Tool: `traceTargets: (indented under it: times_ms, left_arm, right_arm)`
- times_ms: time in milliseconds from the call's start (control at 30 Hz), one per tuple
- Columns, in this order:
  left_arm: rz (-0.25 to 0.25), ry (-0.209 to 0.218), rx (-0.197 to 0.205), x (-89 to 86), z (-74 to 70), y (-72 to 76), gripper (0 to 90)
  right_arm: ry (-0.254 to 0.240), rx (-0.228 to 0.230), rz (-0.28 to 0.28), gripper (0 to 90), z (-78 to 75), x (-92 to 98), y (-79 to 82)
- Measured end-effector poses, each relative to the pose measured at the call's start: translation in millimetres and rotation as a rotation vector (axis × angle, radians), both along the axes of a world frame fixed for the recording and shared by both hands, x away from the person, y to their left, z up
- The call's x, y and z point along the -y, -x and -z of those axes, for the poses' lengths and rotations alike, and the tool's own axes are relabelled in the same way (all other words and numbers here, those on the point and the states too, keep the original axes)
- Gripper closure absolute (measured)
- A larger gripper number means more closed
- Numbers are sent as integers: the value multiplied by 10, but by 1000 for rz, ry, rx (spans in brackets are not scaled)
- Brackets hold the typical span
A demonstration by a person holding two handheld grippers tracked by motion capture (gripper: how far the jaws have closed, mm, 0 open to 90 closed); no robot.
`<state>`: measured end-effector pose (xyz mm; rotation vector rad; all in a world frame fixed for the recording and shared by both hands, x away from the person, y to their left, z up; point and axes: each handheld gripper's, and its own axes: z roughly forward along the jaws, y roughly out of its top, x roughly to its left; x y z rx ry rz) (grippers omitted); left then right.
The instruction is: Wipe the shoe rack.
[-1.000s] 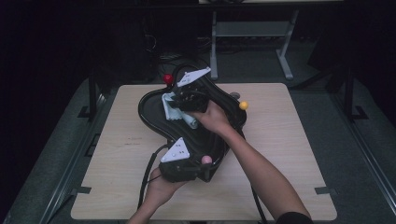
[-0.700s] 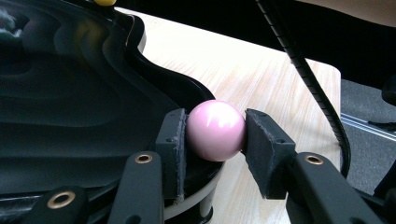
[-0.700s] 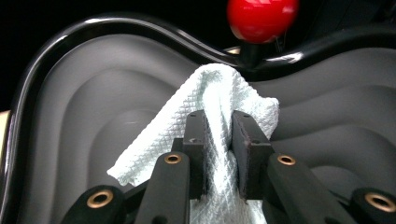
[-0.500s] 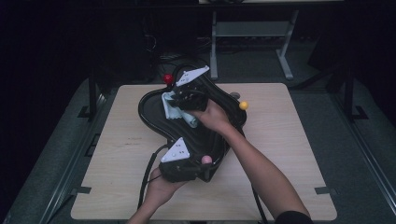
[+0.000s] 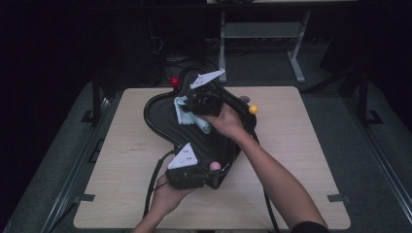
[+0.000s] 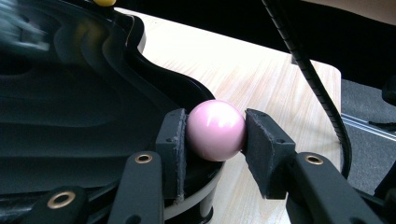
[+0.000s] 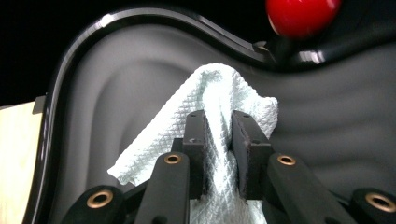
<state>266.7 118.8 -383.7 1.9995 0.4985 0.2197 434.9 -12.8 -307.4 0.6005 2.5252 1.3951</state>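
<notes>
Pale blue cloth (image 7: 219, 112) pressed into the black tray (image 5: 160, 121), pink ball (image 6: 216, 129) pinned at its rim.
Your right tongs (image 7: 218, 122) are clamped on the cloth, low in the tray near the red ball (image 7: 302, 16); your left tongs (image 6: 212, 135) grip the pink ball at the tray's near edge, over the wooden surface (image 5: 121, 165).

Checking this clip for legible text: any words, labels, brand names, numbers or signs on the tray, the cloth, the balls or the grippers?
None can be read.
Black tray: plain, no lettering.
Cloth: only a woven diamond texture.
Pink ball, red ball, yellow ball: unmarked.
Left gripper and right gripper: no print visible on the jaws.
</notes>
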Motion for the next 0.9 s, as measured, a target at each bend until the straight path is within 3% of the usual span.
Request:
traceTargets:
  times_ms: [167,400,500,567,767,900]
  left_arm:
    - [-2,-1,0,1,-1,1,601]
    - [-3,-5,4,1,-4,1,601]
    - [-1,-7,1,-6,-6,1,601]
    - [-2,-6,-2,-9,-7,3,601]
    - [-4,-3,-1,-5,-5,9,601]
    - [-3,-2,-2,-9,-5,9,601]
  right_arm:
    - [14,26,-76,763,98,36,248]
    - [17,-29,1,764,226,407,203]
    - [23,-11,-36,761,287,437,357]
    - [15,-28,-75,765,331,490,423]
    - [36,-52,8,766,412,778,356]
    - [43,-40,-46,764,469,760,559]
